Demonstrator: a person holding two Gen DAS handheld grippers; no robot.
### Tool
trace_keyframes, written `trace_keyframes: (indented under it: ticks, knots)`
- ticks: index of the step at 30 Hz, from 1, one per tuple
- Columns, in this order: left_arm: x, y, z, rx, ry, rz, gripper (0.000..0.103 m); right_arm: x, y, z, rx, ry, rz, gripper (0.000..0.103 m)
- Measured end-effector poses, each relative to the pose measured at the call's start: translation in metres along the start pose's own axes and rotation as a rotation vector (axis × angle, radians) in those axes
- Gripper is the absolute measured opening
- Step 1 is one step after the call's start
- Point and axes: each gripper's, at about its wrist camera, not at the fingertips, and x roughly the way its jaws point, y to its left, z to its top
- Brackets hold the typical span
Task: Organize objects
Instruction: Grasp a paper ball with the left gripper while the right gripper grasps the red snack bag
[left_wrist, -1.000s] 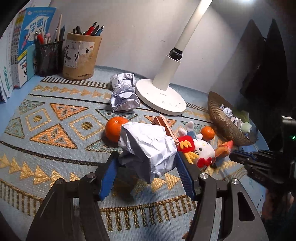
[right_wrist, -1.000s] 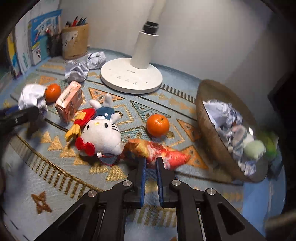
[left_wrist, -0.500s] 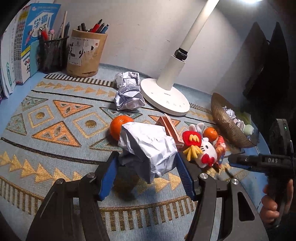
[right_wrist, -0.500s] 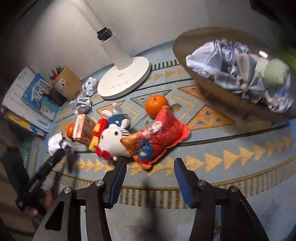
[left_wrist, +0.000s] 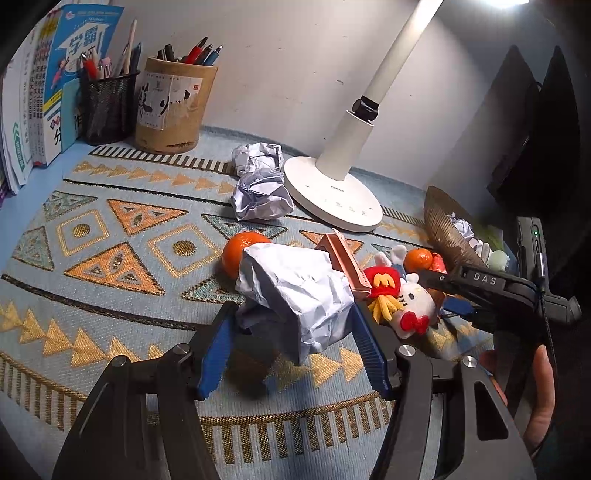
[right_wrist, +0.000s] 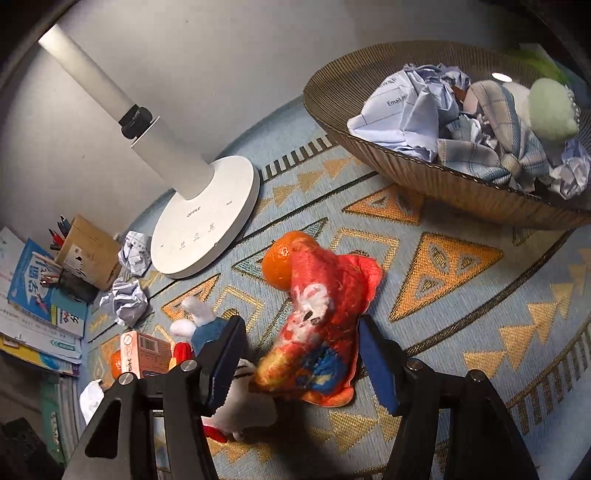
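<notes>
My left gripper is shut on a crumpled white paper ball, held a little above the patterned mat. My right gripper points down at a red-orange plush toy lying on the mat. Its jaws are opening, and the toy lies between the blue pads with a small gap on each side. One orange touches the toy's far end. A white cat plush lies under the left finger. In the left wrist view the right gripper hovers beside the cat plush.
A woven basket at the right holds crumpled paper and cloth. A white lamp base stands at the back, with two paper balls beside it. A pink box, a second orange, pen holders and books are at the left.
The right gripper went from shut to open, rolled about its axis and came down over the red plush toy. The left gripper kept still with the paper ball.
</notes>
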Motion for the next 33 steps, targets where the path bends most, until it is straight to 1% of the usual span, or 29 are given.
trace_keyframes:
  ticks: [1, 2, 5, 6, 7, 8, 10, 11, 14, 15, 16, 17, 18, 19, 20, 22, 24, 25, 27, 29, 31, 32, 33]
  knots:
    - [0.000, 0.000, 0.000, 0.001, 0.000, 0.000, 0.059, -0.001, 0.000, -0.001, -0.016, -0.009, -0.024, 0.051]
    - [0.000, 0.000, 0.000, 0.002, -0.002, 0.002, 0.059, -0.002, -0.003, -0.002, -0.023, -0.018, -0.021, 0.044]
    - [0.000, -0.001, -0.001, 0.008, -0.007, 0.015, 0.059, -0.014, -0.021, -0.008, -0.012, -0.026, 0.074, 0.029]
    - [-0.001, -0.002, -0.001, 0.013, -0.014, 0.026, 0.059, -0.023, -0.026, -0.011, -0.019, -0.035, 0.087, 0.026]
    - [-0.002, -0.003, -0.001, 0.019, -0.021, 0.037, 0.059, -0.031, -0.029, -0.014, -0.035, -0.040, 0.073, 0.026]
    - [-0.002, -0.003, -0.001, 0.024, -0.026, 0.042, 0.059, -0.041, -0.029, -0.018, -0.077, -0.050, 0.051, 0.026]
    - [-0.003, -0.004, -0.002, 0.028, -0.027, 0.044, 0.059, -0.059, -0.022, -0.026, -0.215, -0.088, -0.007, 0.026]
    - [-0.003, -0.005, -0.002, 0.031, -0.028, 0.049, 0.059, -0.067, -0.017, -0.031, -0.292, -0.109, -0.060, 0.026]
    - [-0.002, -0.005, -0.002, 0.034, -0.027, 0.054, 0.059, -0.075, -0.004, -0.051, -0.559, -0.099, -0.193, 0.026]
    - [-0.001, -0.005, -0.002, 0.034, -0.025, 0.055, 0.059, -0.078, -0.002, -0.058, -0.631, -0.116, -0.240, 0.027]
    - [-0.001, -0.005, -0.002, 0.033, -0.024, 0.057, 0.059, -0.080, -0.002, -0.064, -0.695, -0.132, -0.288, 0.028]
    - [-0.001, -0.005, -0.002, 0.033, -0.024, 0.058, 0.059, -0.083, -0.007, -0.066, -0.713, -0.142, -0.311, 0.037]
    - [-0.001, -0.004, -0.002, 0.033, -0.024, 0.058, 0.059, -0.088, -0.013, -0.065, -0.690, -0.137, -0.291, 0.061]
    - [0.000, -0.005, -0.003, 0.034, -0.023, 0.059, 0.059, -0.094, -0.022, -0.060, -0.644, -0.128, -0.233, 0.074]
    - [0.000, -0.005, -0.003, 0.036, -0.022, 0.059, 0.059, -0.100, -0.031, -0.056, -0.591, -0.127, -0.160, 0.090]
    - [0.000, -0.007, -0.003, 0.043, -0.020, 0.061, 0.059, -0.107, -0.049, -0.049, -0.501, -0.098, -0.021, 0.090]
    - [0.001, -0.008, -0.004, 0.052, -0.019, 0.063, 0.059, -0.104, -0.053, -0.049, -0.454, -0.068, 0.031, 0.090]
    - [0.001, -0.009, -0.004, 0.055, -0.019, 0.066, 0.059, -0.100, -0.051, -0.052, -0.463, -0.052, 0.038, 0.090]
    - [0.001, -0.010, -0.005, 0.057, -0.020, 0.068, 0.059, -0.086, -0.041, -0.057, -0.504, -0.025, 0.019, 0.090]
    - [0.000, -0.009, -0.005, 0.055, -0.026, 0.080, 0.059, -0.069, -0.034, -0.058, -0.507, -0.008, 0.004, 0.090]
    - [-0.002, -0.010, -0.005, 0.063, -0.048, 0.108, 0.059, -0.054, -0.034, -0.056, -0.482, 0.014, 0.019, 0.084]
    - [-0.002, -0.011, -0.005, 0.068, -0.050, 0.105, 0.059, -0.049, -0.034, -0.054, -0.471, 0.023, 0.028, 0.073]
    - [-0.002, -0.012, -0.006, 0.073, -0.050, 0.106, 0.059, -0.044, -0.035, -0.053, -0.464, 0.030, 0.022, 0.065]
